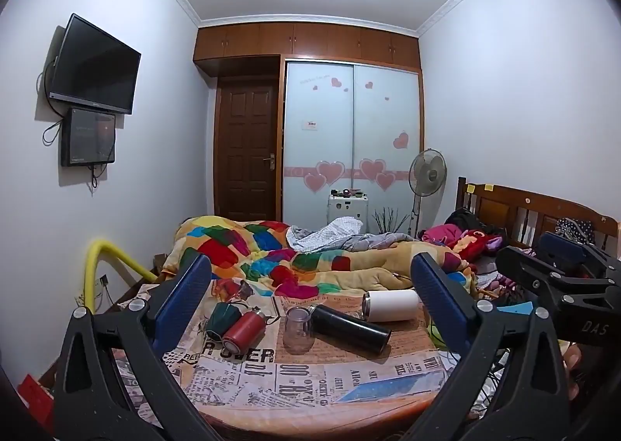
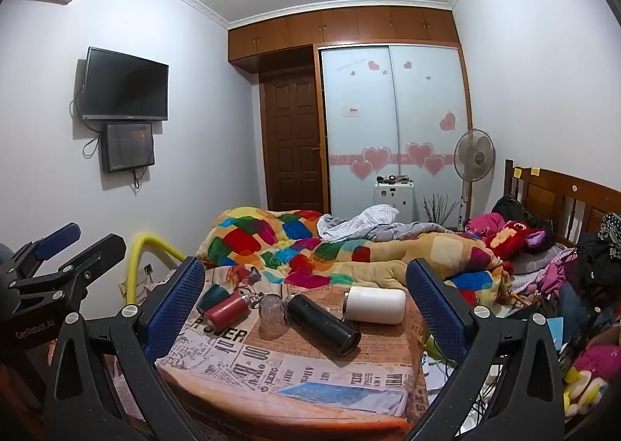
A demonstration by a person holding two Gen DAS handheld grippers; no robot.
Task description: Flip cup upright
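The bed point(image 1: 349, 266) fills the room beyond both sets of jaws, heaped with a patchwork quilt point(image 1: 248, 247). Nearer, framed between the fingers in each view, stands a small table point(image 1: 310, 383) covered with a newspaper-print cloth.

The left gripper point(image 1: 310, 301) has its jaws spread wide, holding nothing and touching nothing; its blue pads point(image 1: 186, 301) sit either side of the things on the table. The right gripper point(image 2: 306, 301) is spread just as wide and is likewise empty, clear of every object. In the left view the right gripper shows at the far right edge, beside the left one.

On the table, between the jaws, a white flask point(image 1: 392, 305) lies on its side nearest the right finger. A black flask point(image 1: 349, 328) lies slanted in the middle, its near end toward the camera. A red bottle point(image 1: 242, 328) lies on its side toward the left finger, with a dark green cup point(image 1: 219, 319) tipped over, touching it on the left. A clear glass cup point(image 1: 298, 330) stands mouth down between the red bottle and the black flask, just beside the flask's far end.
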